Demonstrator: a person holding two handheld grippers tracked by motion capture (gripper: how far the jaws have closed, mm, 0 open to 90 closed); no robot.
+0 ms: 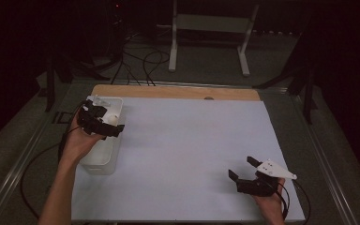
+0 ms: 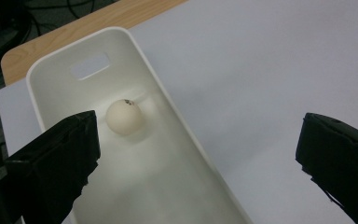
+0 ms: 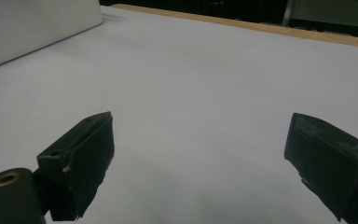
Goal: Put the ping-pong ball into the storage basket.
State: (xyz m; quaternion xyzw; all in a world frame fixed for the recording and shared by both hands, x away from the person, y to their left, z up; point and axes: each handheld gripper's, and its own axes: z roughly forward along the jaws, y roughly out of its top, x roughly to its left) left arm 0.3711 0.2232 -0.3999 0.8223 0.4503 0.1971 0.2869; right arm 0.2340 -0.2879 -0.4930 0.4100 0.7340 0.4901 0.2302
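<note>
Ball position: one cream ball (image 2: 124, 116) lies on the floor of the white bin (image 2: 186, 140), toward the end with the handle slot (image 2: 89, 66); dark speck on top of the ball.
Left gripper (image 1: 104, 123): hovers over the bin at the table's far left; jaws spread wide, gripping nothing, the ball apart from both.
Right gripper (image 1: 244, 169): low at the near right, well apart from the bin; jaws spread, nothing between them.
View differences: left gripper view looks into the bin and shows the ball; high view has the left gripper covering much of the bin interior; right gripper view catches one outer corner of the bin (image 3: 37, 28).
Count: one ball, one bin, two grippers.
Surface: pale sheet (image 1: 187, 154) over a wooden tabletop (image 1: 168, 91).
Cut off: bin's near end runs out of the left gripper view.
</note>
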